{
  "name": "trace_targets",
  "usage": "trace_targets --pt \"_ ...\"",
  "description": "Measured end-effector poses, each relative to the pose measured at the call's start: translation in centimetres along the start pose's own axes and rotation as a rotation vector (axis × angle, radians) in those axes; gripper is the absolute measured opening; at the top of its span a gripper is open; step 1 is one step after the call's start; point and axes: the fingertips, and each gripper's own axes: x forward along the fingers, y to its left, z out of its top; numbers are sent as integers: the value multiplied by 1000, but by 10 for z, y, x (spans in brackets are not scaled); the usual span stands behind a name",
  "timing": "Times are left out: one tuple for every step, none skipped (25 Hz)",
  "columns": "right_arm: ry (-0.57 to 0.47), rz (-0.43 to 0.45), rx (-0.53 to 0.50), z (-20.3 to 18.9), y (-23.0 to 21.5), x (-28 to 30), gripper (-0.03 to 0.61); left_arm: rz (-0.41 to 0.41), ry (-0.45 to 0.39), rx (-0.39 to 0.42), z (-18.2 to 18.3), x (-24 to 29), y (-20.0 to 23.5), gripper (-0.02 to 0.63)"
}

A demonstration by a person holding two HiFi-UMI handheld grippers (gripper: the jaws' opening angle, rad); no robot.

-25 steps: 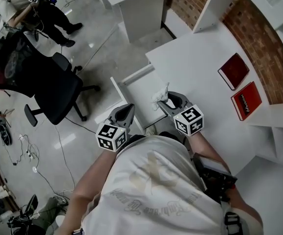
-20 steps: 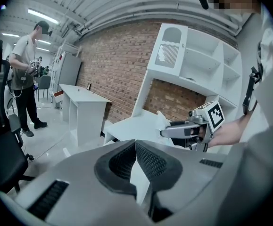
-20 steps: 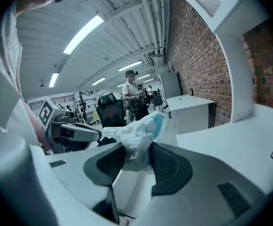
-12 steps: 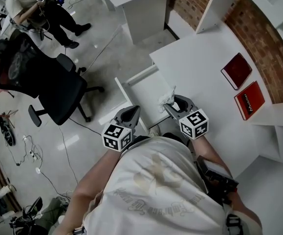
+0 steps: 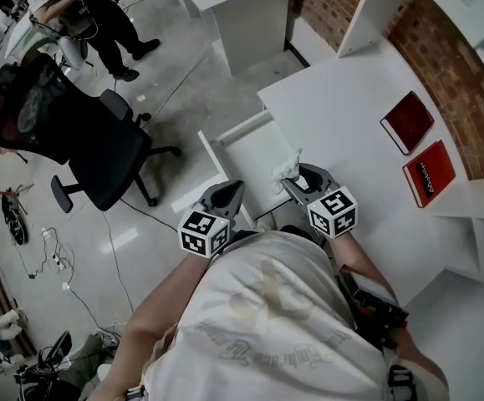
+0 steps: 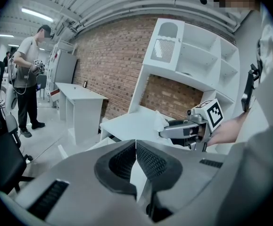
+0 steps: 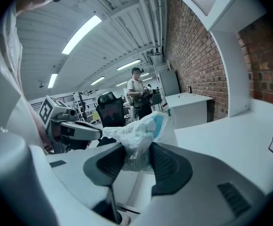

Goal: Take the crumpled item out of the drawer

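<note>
Since earlier: hardly anything was moved, both grippers were kept in place | right gripper (image 7: 135,150): was clamped on the crumpled item (image 7: 137,128), which was held over the open drawer (image 5: 254,150) by the desk (image 5: 350,107) edge | left gripper (image 6: 136,147): jaws were pressed together, nothing was held

Right tool (image 5: 292,178) holds a white crumpled plastic wrapper (image 5: 287,168) between its jaws at the right edge of the open white drawer (image 5: 254,153), which juts from the left side of the white table (image 5: 342,98). Left tool (image 5: 227,192), jaws together, hangs just left of it, over the drawer's near left corner. On the table's right side a dark red rectangular book (image 5: 406,121) lies just beside a bright red rectangular book (image 5: 429,172), near the brick wall (image 5: 467,98). A black office chair (image 5: 74,132) stands on the floor left of the drawer. Beyond it are a standing person (image 5: 91,11) and a second white table (image 5: 242,7).
</note>
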Motion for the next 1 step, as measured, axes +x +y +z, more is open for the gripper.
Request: trace_targets --pt "5 3 -1 -2 0 0 178 0 1 0 -1 1 -1 23"
